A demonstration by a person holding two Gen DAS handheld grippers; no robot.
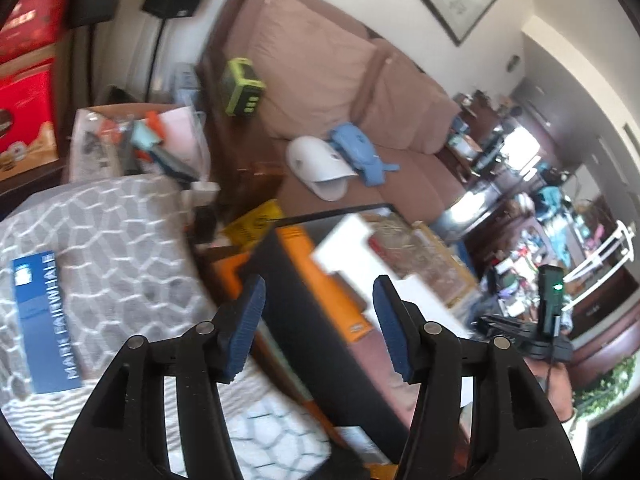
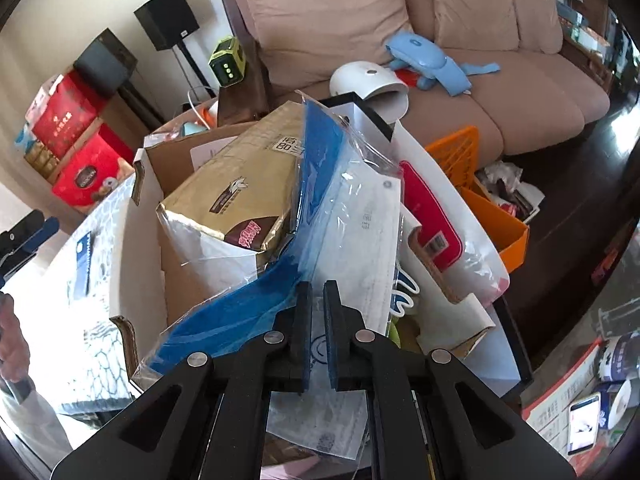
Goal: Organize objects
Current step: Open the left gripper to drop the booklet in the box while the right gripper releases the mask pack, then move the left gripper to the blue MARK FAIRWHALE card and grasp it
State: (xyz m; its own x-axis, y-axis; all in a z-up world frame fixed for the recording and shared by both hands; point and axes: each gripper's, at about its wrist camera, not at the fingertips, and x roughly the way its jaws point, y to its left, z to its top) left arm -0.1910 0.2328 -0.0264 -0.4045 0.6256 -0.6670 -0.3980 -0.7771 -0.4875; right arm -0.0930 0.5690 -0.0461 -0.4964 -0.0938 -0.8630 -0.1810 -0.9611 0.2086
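Note:
My right gripper (image 2: 317,300) is shut on a clear plastic bag of blue face masks (image 2: 320,200), held over an open cardboard box (image 2: 140,216) stuffed with a gold packet (image 2: 240,184) and a red-and-white package (image 2: 432,216). My left gripper (image 1: 319,304) is open and empty, above the edge of a table with a grey patterned cloth (image 1: 112,240). A blue box (image 1: 42,320) lies on that cloth; it also shows in the right wrist view (image 2: 83,264). The left gripper shows at the far left of the right wrist view (image 2: 24,240).
A tan sofa (image 2: 500,80) behind holds a white dome device (image 2: 368,80) and a blue item (image 2: 428,60). An orange crate (image 2: 480,192) stands on the dark floor. Red boxes (image 2: 76,148) and black speakers (image 2: 166,16) stand at left. A green device (image 2: 227,62) sits by the sofa arm.

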